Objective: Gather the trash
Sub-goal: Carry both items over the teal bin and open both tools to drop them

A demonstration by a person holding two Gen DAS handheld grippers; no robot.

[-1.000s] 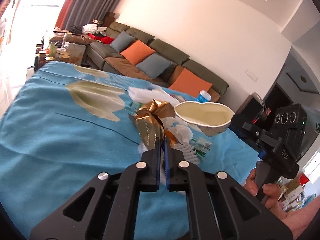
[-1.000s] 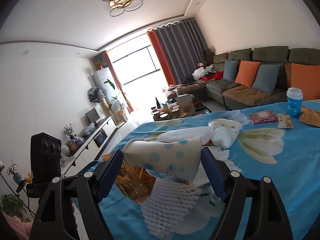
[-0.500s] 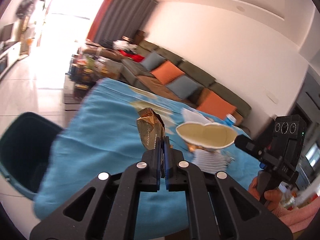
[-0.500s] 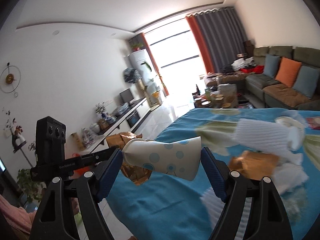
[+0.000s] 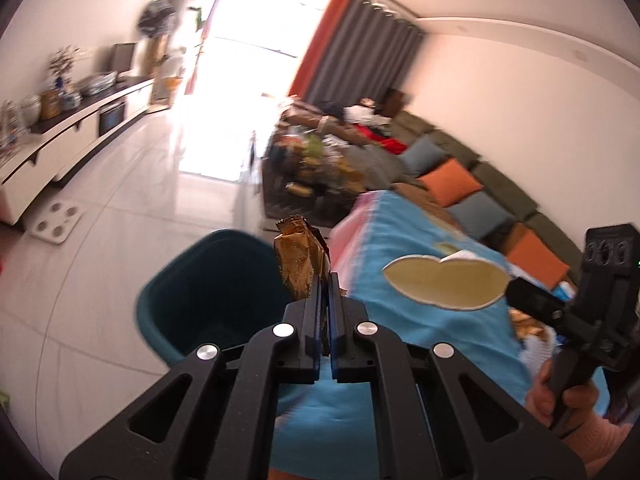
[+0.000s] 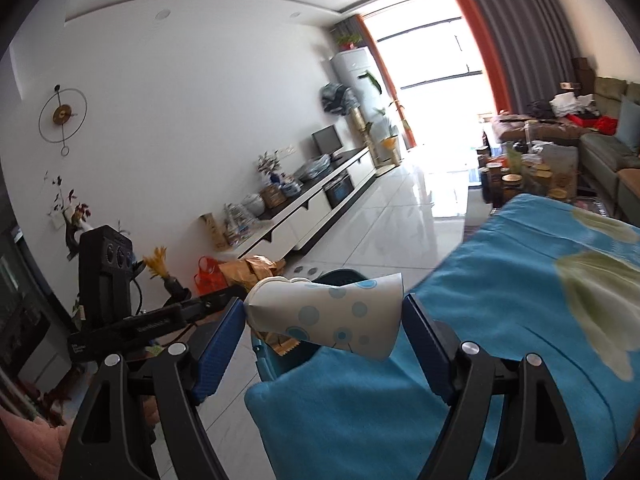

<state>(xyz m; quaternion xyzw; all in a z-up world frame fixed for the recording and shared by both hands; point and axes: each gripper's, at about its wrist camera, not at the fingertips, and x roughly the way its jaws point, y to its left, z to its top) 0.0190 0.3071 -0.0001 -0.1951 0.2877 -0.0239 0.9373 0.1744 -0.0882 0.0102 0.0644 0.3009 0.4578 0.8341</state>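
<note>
Two tongs, left [image 5: 329,284] pinching gold wrapper [image 5: 299,256], right [image 6: 323,316] clamping squashed paper cup [image 6: 328,316] (above bin [image 5: 208,280])

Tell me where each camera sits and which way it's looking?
Left wrist: sits on the left claw, looking down at the teal bin; its gold wrapper and a hand show.
Right wrist: sits on the right claw, looking across the blue cloth toward the window; its paper cup shows.
Shared: bin, wrapper, cup, cloth.
</note>
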